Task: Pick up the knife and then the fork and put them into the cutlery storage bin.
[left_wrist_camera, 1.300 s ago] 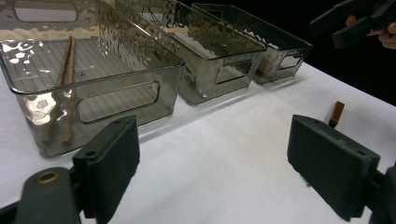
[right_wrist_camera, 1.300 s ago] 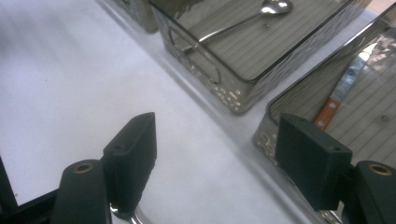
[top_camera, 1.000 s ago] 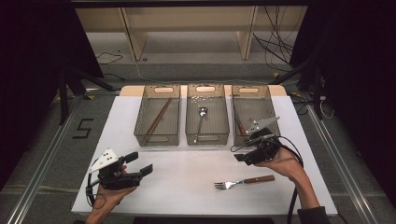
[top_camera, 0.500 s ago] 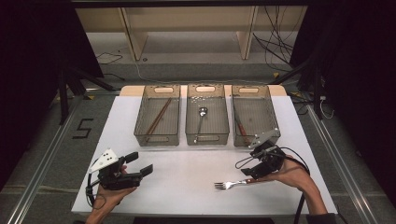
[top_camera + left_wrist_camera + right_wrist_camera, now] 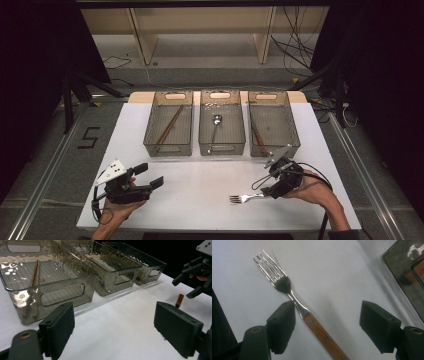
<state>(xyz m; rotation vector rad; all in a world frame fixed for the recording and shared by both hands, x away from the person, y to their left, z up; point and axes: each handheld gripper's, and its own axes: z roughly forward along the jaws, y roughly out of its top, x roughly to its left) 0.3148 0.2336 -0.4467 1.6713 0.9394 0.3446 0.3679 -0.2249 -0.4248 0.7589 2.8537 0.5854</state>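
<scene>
The left gripper [image 5: 150,175] sits in the person's left hand [image 5: 117,206], forearm coming in from the near edge. Its fingers [image 5: 58,327] stand wide apart with nothing between them, and the grey three-cornered plate tops its body. The right gripper [image 5: 270,186] sits in the right hand [image 5: 311,189], tilted downward, cable looping off its back. Its fingers [image 5: 282,326] are spread wide, having just narrowed a little, pressing on nothing.

glossy metal fork [image 5: 287,288], wooden handle [image 5: 324,338]
</scene>
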